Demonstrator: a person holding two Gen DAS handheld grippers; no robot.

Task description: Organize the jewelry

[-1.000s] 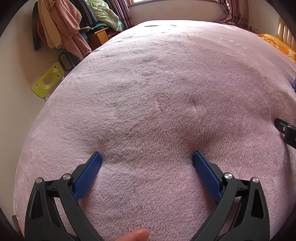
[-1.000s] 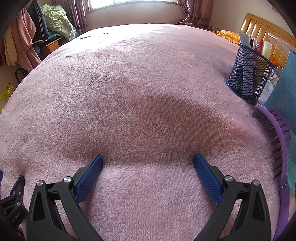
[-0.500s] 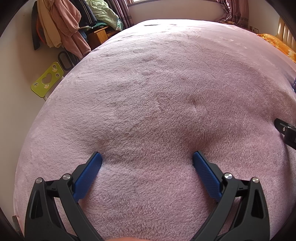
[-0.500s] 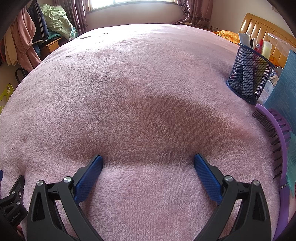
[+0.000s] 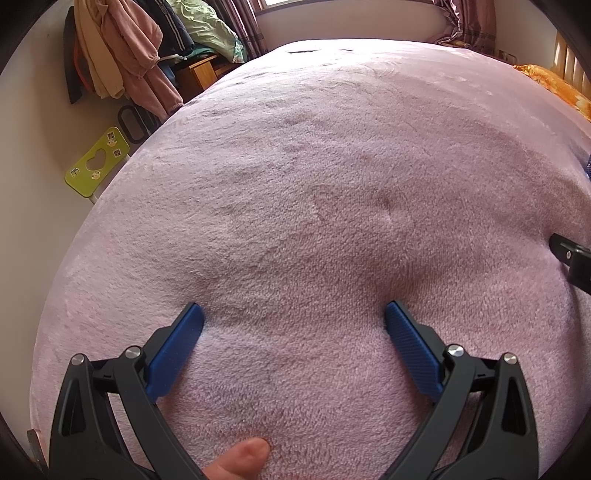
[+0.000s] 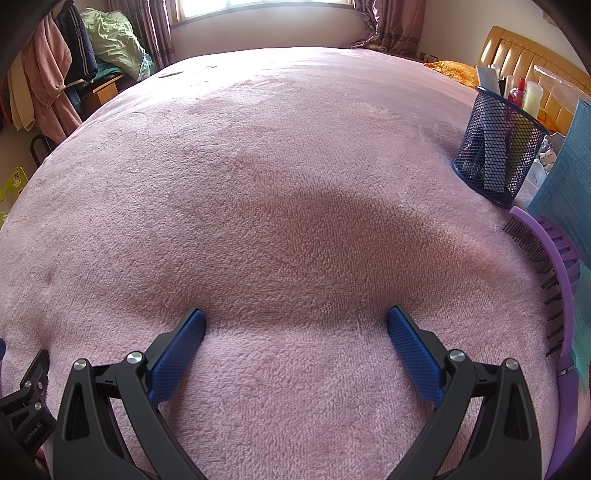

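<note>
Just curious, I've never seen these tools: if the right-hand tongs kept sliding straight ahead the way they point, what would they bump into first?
Probably nothing but the pink blanket. The right tongs, open, point across bare bed; the mesh cup and purple hairbrush sit off to the right, though fisheye depth is uncertain.

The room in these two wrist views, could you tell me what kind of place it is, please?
Most likely a home bedroom: a bed under a pink fleece blanket with a padded headboard, clothes hanging by the wall, and a curtained window.
</note>
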